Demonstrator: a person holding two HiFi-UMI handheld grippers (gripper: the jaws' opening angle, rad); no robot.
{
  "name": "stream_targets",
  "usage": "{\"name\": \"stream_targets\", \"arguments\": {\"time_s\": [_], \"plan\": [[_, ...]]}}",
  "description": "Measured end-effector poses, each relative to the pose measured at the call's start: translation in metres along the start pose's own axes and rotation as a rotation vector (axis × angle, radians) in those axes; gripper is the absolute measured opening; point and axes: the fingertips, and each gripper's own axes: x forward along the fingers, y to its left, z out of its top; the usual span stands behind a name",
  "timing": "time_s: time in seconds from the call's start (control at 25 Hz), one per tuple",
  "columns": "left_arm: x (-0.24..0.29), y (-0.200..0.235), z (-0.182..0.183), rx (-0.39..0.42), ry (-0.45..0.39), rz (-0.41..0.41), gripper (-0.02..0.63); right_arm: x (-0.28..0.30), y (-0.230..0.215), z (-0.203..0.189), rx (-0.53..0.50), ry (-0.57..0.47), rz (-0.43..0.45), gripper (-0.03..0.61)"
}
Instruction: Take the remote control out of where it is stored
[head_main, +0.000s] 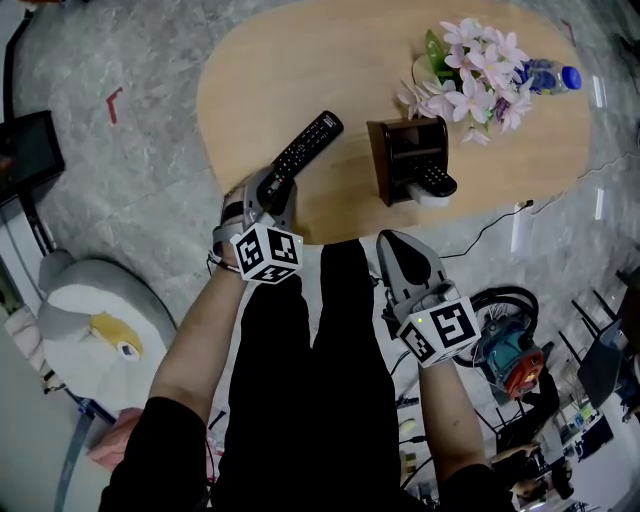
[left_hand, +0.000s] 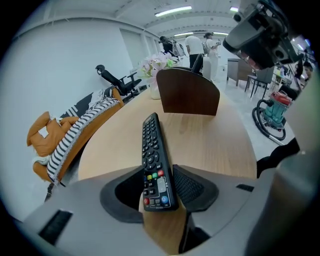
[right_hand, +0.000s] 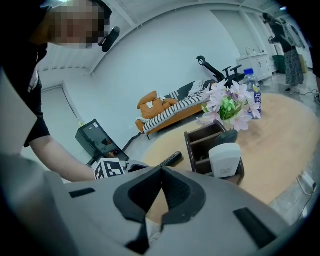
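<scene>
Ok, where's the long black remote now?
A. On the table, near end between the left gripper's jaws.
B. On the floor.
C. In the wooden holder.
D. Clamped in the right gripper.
A: the remote lies on the table with its near end between the left gripper's open jaws, apart from the holder; the right gripper is shut and empty.

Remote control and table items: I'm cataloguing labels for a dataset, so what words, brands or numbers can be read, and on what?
No text can be read here.
remote control: button print too small.
white device in the holder: faint mark, blurred.
bottle: label blurred.
</scene>
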Motion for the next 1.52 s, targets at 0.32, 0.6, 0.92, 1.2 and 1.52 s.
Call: {"name": "stream_targets", "arguments": {"time_s": [0.32, 0.6, 0.92, 1.2, 1.52], "plan": [[-0.019, -0.008, 0.024, -0.068, -0.074, -0.072, 0.172, -0.010, 0.011, 0.011, -0.019, -0.034, -0.022, 0.006], [-0.063, 0.010, 0.066, -0.159, -0.147, -0.091, 0.172, -0.030, 0.025, 0.046, -0.063, -0.094, -0.048, 0.006], [-0.152, 0.050, 0.150, -0.235, -0.328, -0.083, 0.103, -0.071, 0.052, 0.107, -0.113, -0.193, -0.089, 0.006], [-0.226, 0.064, 0.205, -0.258, -0.484, -0.100, 0.008, -0.108, 0.069, 0.146, -0.129, -0.275, -0.134, 0.006], [-0.288, 0.079, 0.235, -0.305, -0.620, -0.108, 0.006, -0.134, 0.067, 0.162, -0.121, -0.319, -0.197, 0.006]]}}
